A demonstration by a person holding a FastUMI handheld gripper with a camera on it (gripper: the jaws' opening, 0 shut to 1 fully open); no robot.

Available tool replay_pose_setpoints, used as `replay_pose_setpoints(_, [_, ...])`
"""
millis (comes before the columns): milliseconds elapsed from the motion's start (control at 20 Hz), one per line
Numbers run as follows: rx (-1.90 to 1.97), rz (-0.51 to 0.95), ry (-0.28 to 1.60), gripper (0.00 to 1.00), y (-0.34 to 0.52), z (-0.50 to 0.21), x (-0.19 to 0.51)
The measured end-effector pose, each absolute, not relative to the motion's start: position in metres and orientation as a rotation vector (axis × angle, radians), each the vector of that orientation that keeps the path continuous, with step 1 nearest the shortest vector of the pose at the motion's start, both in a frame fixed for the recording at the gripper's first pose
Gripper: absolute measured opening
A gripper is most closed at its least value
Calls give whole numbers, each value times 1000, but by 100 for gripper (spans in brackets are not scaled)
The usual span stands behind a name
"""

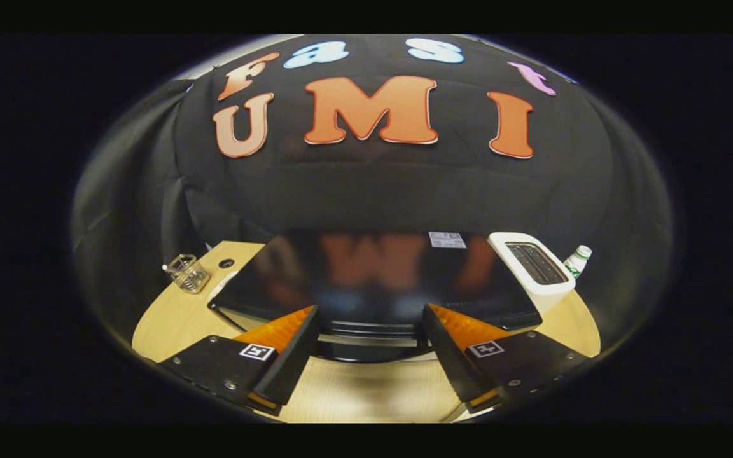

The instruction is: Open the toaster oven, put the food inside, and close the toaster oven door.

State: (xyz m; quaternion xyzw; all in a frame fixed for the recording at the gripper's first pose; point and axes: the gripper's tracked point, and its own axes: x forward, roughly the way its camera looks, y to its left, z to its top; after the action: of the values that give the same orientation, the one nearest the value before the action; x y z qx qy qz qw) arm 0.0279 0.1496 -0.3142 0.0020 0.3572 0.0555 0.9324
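Claw [369, 343] spread wide, gripping nothing, hovering just before toaster oven [373, 280] (glossy black top) mid-desk [354, 394]. White toaster [535, 267] at right edge, wire basket [188, 273] near left.

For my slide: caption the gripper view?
Open gripper poised above the closed toaster oven, beside a white toaster.

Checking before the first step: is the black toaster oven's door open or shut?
Shut. The glossy black toaster oven shows its door handle flush along the front, just ahead of the open claw, whose fingers hold nothing.
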Motion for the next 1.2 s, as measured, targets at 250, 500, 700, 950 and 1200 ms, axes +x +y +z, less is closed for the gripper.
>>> replay_pose_setpoints(250, [-28,114,685,92,153,-315,15])
replay_pose_setpoints(500, [2,144,677,80,153,-314,-18])
replay_pose_setpoints(700, [2,214,754,80,153,-323,-65])
replay_pose_setpoints(950, [40,294,964,80,153,-368,-131])
replay_pose_setpoints(1200, [76,270,1067,79,154,-406,-146])
